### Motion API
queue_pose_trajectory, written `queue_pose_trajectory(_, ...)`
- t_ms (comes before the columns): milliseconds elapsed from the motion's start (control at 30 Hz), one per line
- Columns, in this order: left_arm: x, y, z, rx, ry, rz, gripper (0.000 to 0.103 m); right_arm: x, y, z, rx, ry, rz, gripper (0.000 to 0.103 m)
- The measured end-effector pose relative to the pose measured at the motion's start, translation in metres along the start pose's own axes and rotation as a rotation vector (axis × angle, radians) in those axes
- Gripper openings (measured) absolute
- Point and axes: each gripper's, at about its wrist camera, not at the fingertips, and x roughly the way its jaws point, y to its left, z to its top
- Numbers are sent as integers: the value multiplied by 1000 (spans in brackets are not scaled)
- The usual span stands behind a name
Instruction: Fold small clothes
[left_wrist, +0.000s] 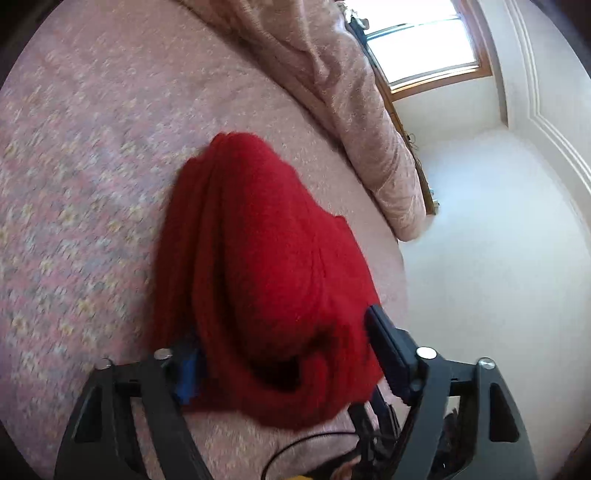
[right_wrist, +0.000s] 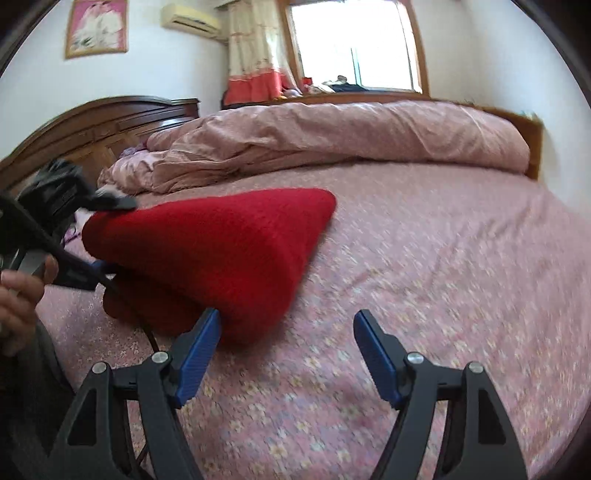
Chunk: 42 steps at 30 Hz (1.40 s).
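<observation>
Left claw (right_wrist: 99, 236) stood part-open around one end of the red knitted garment (right_wrist: 221, 254), pads not visibly pressing, the garment lay bunched on the pink floral bed (right_wrist: 424, 295), right claw (right_wrist: 286, 332) gaped open and empty, its left pad just beside the cloth

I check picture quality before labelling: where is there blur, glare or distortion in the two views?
Left wrist view: the sheet is smeared by motion blur, the window is blown out white, and the fisheye bends the bed edge. Right wrist view: the window glares too, the left gripper and the near sheet are blurred, and the red garment stays fairly sharp.
</observation>
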Motion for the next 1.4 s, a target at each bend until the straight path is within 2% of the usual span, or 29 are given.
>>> queue_pose_trajectory(67, 3, -6, 1, 44, -9, 25, 41, 7, 10, -1, -35, 2, -10, 78)
queue_pose_trajectory(100, 4, -8, 1, 58, -14, 30, 39, 12, 13, -1, -45, 7, -14, 78)
queue_pose_trajectory(333, 5, 2, 5, 25, -12, 1, 39, 39, 43, -4, -112, 5, -40, 79)
queue_pose_trajectory(467, 1, -1, 3, 37, -22, 7, 38, 47, 47, 6, -104, -27, -74, 86)
queue_pose_trajectory(600, 0, -11, 1, 85, -47, 9, 29, 60, 49, 18, -70, -26, -99, 86)
queue_pose_trajectory(667, -2, -16, 0, 105, -62, -3, 26, 64, 46, 22, -18, -19, -118, 86)
queue_pose_trajectory(733, -4, -18, 0, 112, -78, -23, 23, 64, 41, 22, 34, -28, -101, 86)
queue_pose_trajectory(800, -8, -19, 1, 121, -97, -34, 21, 62, 39, 18, 18, -32, -126, 86)
queue_pose_trajectory(900, -11, -16, -2, 132, -101, 13, 20, 56, 21, 14, 65, -32, -185, 89)
queue_pose_trajectory(967, -7, -9, -9, 123, -76, 70, 19, 56, 6, 10, 112, 1, -149, 89)
queue_pose_trajectory(1033, -3, -3, -16, 117, -52, 123, 19, 54, 4, 4, 95, 14, -147, 89)
queue_pose_trajectory(1100, -1, -3, -21, 144, -55, 162, 19, 48, 8, -2, 49, 8, -161, 89)
queue_pose_trajectory(1167, 1, -8, -23, 184, -66, 194, 19, 43, 4, -6, 55, 18, -153, 89)
queue_pose_trajectory(1267, 5, -11, -27, 210, -73, 223, 20, 34, -7, -14, 77, 27, -148, 89)
queue_pose_trajectory(1400, 6, -13, -28, 210, -68, 217, 20, 27, -24, -21, 116, 51, -158, 89)
